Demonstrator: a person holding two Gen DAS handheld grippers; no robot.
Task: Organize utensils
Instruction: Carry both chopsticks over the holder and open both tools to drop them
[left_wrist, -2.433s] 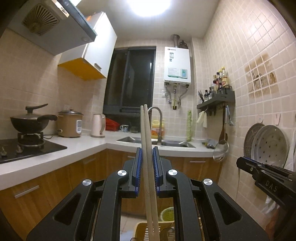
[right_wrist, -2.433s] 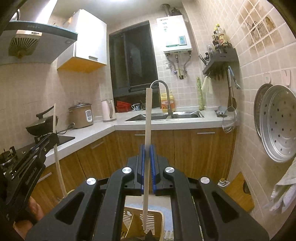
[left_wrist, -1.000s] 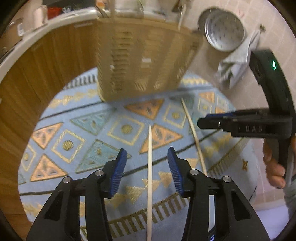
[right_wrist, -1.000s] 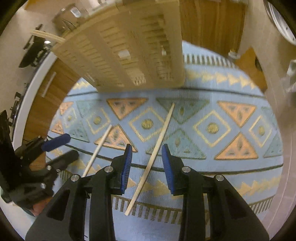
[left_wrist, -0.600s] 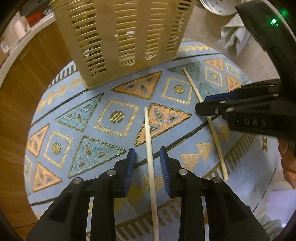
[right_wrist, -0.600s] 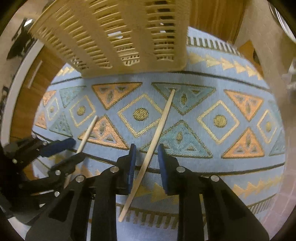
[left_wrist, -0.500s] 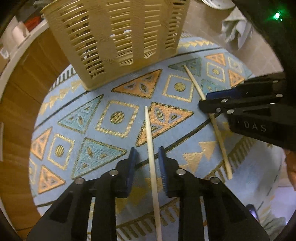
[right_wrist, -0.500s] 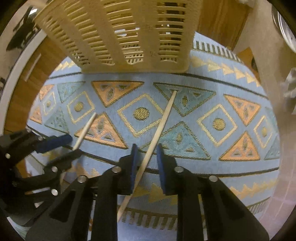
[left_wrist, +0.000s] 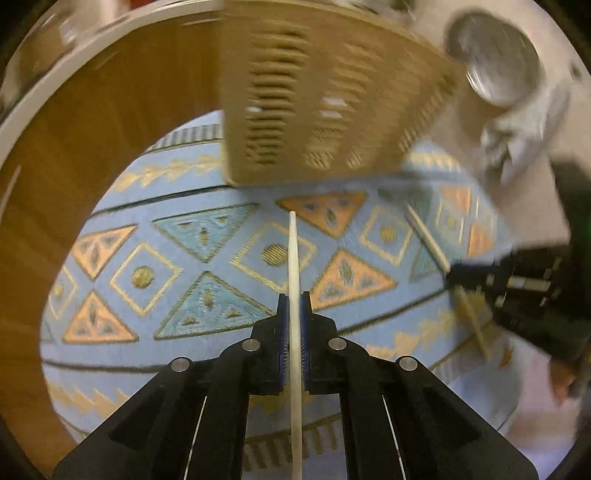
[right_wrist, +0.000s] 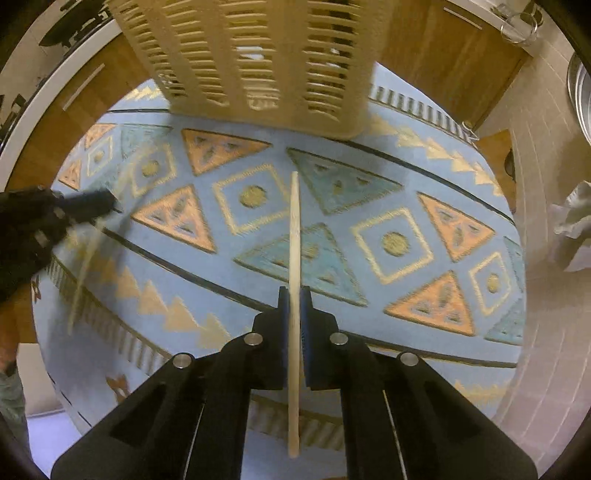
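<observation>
A slim pale chopstick (left_wrist: 293, 266) is clamped in the left hand-held gripper (left_wrist: 294, 306); another chopstick (right_wrist: 294, 236) is pinched by the right hand-held gripper (right_wrist: 294, 302). Sharp only in the right view is the slatted plastic basket (right_wrist: 258, 55) on the woven rug (right_wrist: 369, 221).

Each gripper (left_wrist: 294, 302) is black, with blue ridged pads (left_wrist: 282, 332) and silver screws (left_wrist: 251, 345).

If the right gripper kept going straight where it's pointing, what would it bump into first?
Probably the blue patterned rug. The right gripper, shut on a chopstick, points steeply down at it; the basket stands farther ahead.
</observation>
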